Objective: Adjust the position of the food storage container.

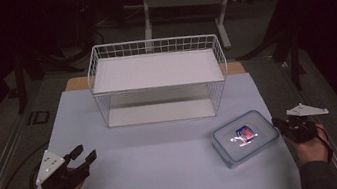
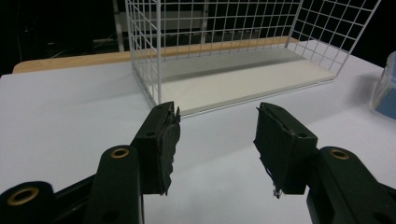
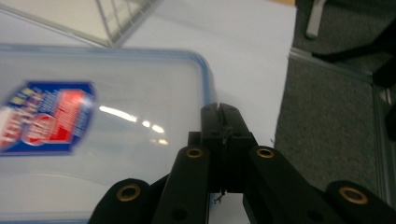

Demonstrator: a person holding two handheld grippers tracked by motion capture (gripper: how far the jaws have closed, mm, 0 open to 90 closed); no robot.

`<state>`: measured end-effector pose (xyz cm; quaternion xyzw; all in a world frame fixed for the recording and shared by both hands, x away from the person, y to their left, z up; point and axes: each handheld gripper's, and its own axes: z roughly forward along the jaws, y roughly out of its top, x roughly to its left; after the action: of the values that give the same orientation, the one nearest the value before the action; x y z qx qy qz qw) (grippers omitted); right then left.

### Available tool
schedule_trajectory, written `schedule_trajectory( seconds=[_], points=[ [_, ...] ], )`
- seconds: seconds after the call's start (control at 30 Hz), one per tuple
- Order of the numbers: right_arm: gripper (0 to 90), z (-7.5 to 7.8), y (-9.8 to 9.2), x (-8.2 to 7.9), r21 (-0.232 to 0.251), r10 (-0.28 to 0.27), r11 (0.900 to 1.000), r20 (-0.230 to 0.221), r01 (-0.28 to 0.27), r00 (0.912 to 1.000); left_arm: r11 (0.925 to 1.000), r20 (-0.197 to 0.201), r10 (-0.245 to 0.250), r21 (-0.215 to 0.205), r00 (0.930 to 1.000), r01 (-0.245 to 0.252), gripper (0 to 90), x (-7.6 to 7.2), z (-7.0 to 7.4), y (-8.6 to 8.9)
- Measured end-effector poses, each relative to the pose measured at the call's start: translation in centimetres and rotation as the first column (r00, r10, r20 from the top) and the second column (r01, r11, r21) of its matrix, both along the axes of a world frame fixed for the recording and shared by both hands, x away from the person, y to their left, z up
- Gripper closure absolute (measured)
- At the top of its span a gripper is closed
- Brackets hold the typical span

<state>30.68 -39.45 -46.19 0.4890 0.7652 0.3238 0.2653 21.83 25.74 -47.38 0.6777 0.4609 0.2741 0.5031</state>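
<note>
I see my left tool [image 1: 83, 155] spread wide over the matte white counter [image 1: 168, 175], facing the white wire-grid basket [image 1: 159, 78]. My right tool [image 1: 278, 123] is pressed together, empty, touching the glossy clear plastic box [image 1: 244, 137], rounded corners, blue-red label.

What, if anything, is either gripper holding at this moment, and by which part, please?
Nothing is held. The left gripper is open over the bare table, and the right gripper is shut on nothing, beside the plastic container.

My right gripper [image 3: 223, 122] has its jaws pressed together at the 6 o'clock side, tips at the edge of the clear lidded box [image 3: 102, 140], whose label [image 3: 44, 116] sits at 9 o'clock.
</note>
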Motion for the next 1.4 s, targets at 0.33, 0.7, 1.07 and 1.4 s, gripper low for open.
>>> schedule_trajectory(
  seconds=[0.33, 0.7, 1.07, 1.4],
  points=[
    [90.0, -1.8, -1.6, -0.7, 0.034, -0.052, 0.998, -0.043, 0.053, 0.9977, 1.0, -0.006, -0.003, 0.007, 1.0, 0.003, 47.7, 0.1, -0.1, -0.2],
    [89.9, -1.8, 1.7, -1.8, 0.023, 0.09, 0.996, -0.06, -0.089, 0.9941, 0.9999, -0.011, -0.006, 0.015, 0.9999, 0.006, 47.7, 0.1, -0.1, -0.3],
    [89.9, -1.7, 9.4, -2.9, 0.008, 0.317, 0.948, -0.058, -0.317, 0.9467, 0.9998, -0.01, -0.006, 0.016, 0.9999, 0.007, 47.6, 0.1, -0.1, -0.4],
    [89.9, -1.6, 14.8, -2.6, 0.014, 0.423, 0.906, -0.05, -0.423, 0.9045, 0.9995, -0.013, -0.018, 0.027, 0.9998, 0.018, 47.6, 0.2, -0.2, -0.6]
  ],
)
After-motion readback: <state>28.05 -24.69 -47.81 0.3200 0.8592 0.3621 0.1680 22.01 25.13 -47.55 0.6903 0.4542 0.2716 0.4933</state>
